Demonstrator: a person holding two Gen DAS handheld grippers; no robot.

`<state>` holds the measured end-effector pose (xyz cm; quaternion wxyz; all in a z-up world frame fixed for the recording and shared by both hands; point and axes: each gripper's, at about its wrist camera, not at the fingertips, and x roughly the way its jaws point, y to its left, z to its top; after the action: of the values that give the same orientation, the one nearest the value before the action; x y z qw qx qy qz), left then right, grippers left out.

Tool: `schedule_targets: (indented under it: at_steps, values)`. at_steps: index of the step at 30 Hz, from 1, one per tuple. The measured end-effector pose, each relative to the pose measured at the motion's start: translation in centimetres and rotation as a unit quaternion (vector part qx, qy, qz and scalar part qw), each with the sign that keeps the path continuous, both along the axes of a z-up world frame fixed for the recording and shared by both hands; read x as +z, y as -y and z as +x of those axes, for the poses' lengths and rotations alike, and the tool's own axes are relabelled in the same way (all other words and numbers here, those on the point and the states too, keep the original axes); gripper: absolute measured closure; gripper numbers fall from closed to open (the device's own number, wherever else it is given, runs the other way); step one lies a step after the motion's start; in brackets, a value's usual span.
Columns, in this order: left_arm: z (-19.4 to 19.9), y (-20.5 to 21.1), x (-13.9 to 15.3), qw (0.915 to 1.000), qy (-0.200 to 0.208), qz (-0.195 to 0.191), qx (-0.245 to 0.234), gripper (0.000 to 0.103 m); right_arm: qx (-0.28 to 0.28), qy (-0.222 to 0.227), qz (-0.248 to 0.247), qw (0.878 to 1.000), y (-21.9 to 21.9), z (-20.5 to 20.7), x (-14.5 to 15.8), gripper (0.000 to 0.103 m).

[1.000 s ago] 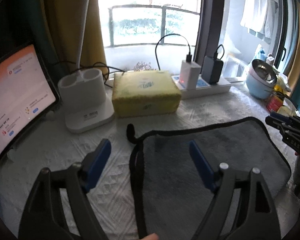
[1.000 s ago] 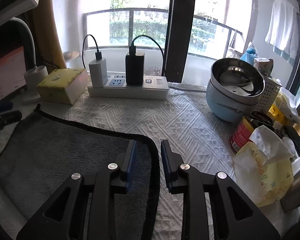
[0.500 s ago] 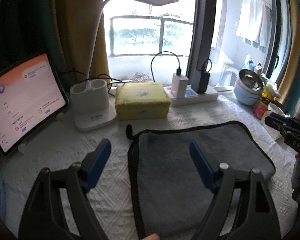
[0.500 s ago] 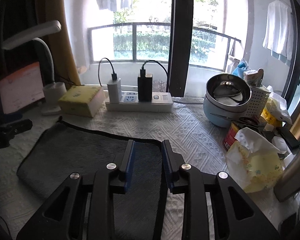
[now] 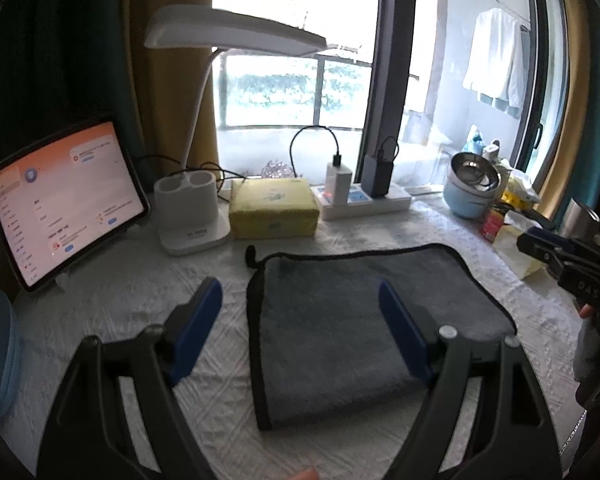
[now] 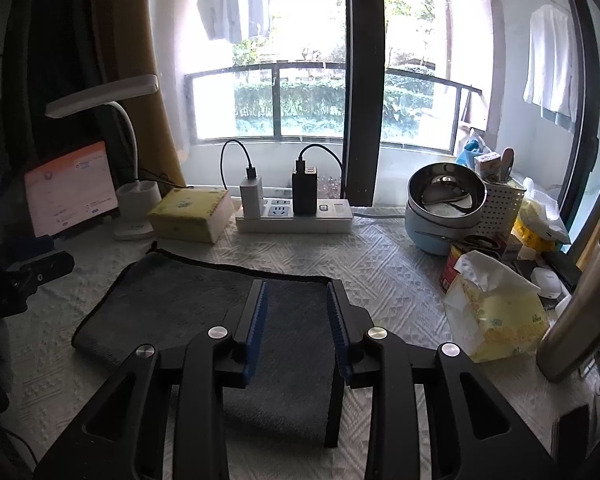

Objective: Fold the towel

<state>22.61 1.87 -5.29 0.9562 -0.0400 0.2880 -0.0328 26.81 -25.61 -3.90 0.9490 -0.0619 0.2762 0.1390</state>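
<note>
A dark grey towel (image 5: 364, 312) with black edging lies folded flat on the white patterned tablecloth; it also shows in the right wrist view (image 6: 204, 304). My left gripper (image 5: 300, 304) is open wide and empty, raised above the towel's left edge. My right gripper (image 6: 296, 292) is open and empty, raised above the towel's right part. The right gripper shows at the right edge of the left wrist view (image 5: 572, 264). The left gripper shows at the left edge of the right wrist view (image 6: 28, 276).
Along the back stand a tablet (image 5: 64, 200), a white lamp base (image 5: 190, 216), a yellow tissue pack (image 5: 274, 208) and a power strip with chargers (image 5: 364, 200). At the right are a blue pot with steel bowls (image 6: 440, 208), a tissue bag (image 6: 496, 312) and a steel cylinder (image 6: 580, 320).
Both grippers have pulled back and up from the towel, so more of the table shows. The right gripper's jaws have opened a little wider. The towel has not moved.
</note>
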Motion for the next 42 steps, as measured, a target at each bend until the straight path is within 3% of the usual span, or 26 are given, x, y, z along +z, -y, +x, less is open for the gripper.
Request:
schedule_targets:
  at_steps: [24,33,38,42]
  values:
    - [-7.2,1.2,2.0,0.9992,0.037,-0.011,0.012,0.021,-0.008,0.030,0.012,0.999,0.7,-6.6,2.0,0.070]
    - [-10.2,1.8,3.4,0.9954,0.086,0.032,0.028,0.021,-0.013,0.061,0.009,0.998,0.7,-9.1,3.6,0.069]
    - [-11.6,1.9,4.4,0.9925,0.114,0.034,0.028,0.020,-0.014,0.084,0.006,0.996,0.7,-10.7,4.9,0.068]
    - [-12.4,2.1,5.3,0.9901,0.135,0.030,0.024,0.016,-0.015,0.104,0.011,0.994,0.8,-11.8,6.0,0.056]
